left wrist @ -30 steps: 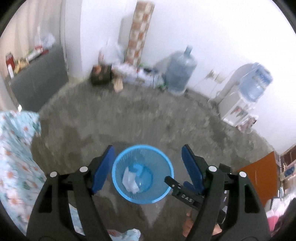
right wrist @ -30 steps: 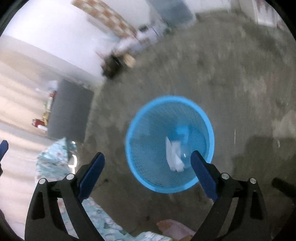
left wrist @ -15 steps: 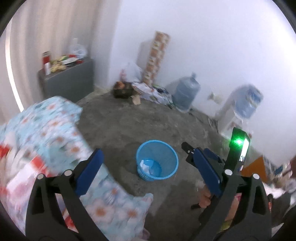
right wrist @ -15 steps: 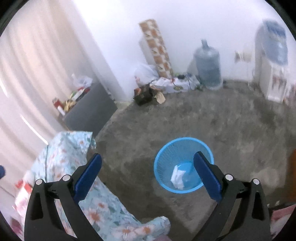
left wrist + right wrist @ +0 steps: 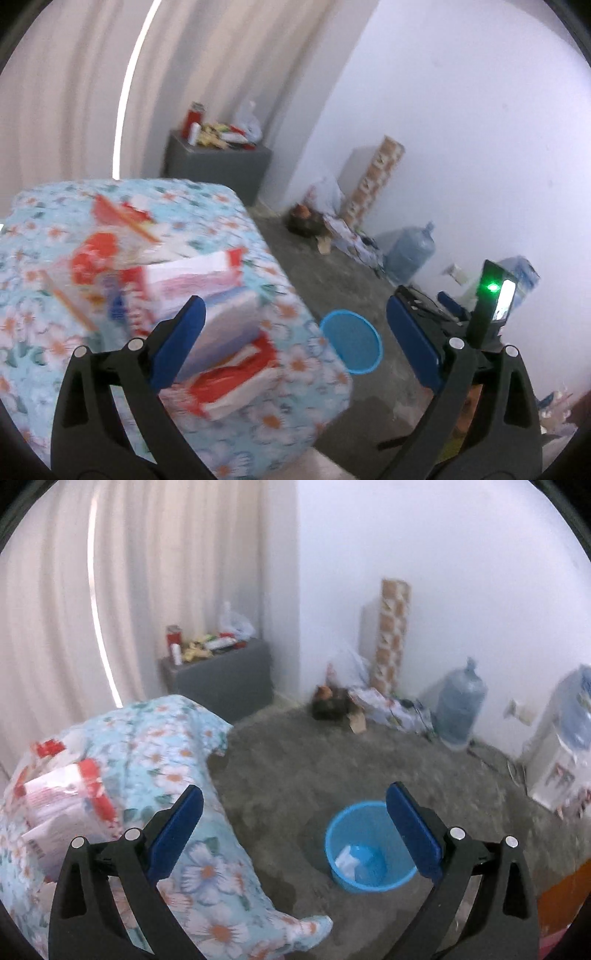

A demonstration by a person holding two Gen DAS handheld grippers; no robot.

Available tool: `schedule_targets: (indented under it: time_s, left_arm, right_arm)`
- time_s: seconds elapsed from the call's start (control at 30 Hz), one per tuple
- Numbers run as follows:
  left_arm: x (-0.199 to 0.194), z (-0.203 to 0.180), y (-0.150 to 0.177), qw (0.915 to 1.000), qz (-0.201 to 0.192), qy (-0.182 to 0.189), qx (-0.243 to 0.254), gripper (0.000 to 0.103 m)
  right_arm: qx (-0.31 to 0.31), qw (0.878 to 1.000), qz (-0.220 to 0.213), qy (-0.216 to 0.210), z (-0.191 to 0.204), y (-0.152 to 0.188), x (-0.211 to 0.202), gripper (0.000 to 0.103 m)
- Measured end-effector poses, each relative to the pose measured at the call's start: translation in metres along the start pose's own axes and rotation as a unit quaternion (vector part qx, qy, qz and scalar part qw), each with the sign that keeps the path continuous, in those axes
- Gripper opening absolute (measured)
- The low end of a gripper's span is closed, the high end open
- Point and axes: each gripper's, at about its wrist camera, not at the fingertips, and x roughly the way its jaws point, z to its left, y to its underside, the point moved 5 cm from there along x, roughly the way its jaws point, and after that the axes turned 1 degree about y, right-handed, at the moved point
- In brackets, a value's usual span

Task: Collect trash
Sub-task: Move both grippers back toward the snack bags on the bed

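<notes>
Left gripper (image 5: 291, 332): jaws wide apart, empty.
Wrappers (image 5: 207, 295): red-and-white, blurred, on the floral cover (image 5: 310, 369), just ahead and left of it; long axis unclear.
Bin (image 5: 351, 345): ahead, right of wrappers.
Right gripper (image 5: 293, 812): jaws wide, empty, farther from wrappers.

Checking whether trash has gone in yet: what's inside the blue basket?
White crumpled paper lies at the bottom of the blue basket. The near wall hides part of the bottom.
</notes>
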Motion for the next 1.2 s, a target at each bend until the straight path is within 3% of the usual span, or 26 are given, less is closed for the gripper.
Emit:
schedule_targets:
  time_s: [0.13, 0.3, 0.47, 0.77, 1.2]
  left_arm:
    - [-0.025, 0.023, 0.011, 0.9992, -0.021, -0.033, 0.010, 0.094]
    - [-0.041, 0.049, 0.028, 0.9985, -0.029, -0.046, 0.007, 0.094]
    - [-0.040, 0.066, 0.050, 0.9981, -0.026, -0.055, 0.008, 0.094]
    - [-0.034, 0.085, 0.074, 0.9977, -0.032, -0.059, 0.008, 0.094]
    - [-0.032, 0.115, 0.045, 0.9940, -0.065, -0.089, 0.001, 0.089]
  right_arm:
    - [0.036, 0.991, -0.004, -0.128, 0.007, 0.001, -0.010, 0.096]
    - [0.078, 0.973, 0.047, -0.214, 0.011, 0.014, -0.011, 0.096]
    - [0.131, 0.928, 0.141, -0.320, 0.029, 0.041, 0.000, 0.096]
    - [0.123, 0.890, 0.218, -0.380, 0.087, 0.070, 0.003, 0.086]
    - [0.124, 0.894, 0.224, -0.368, 0.093, 0.064, 0.028, 0.080]
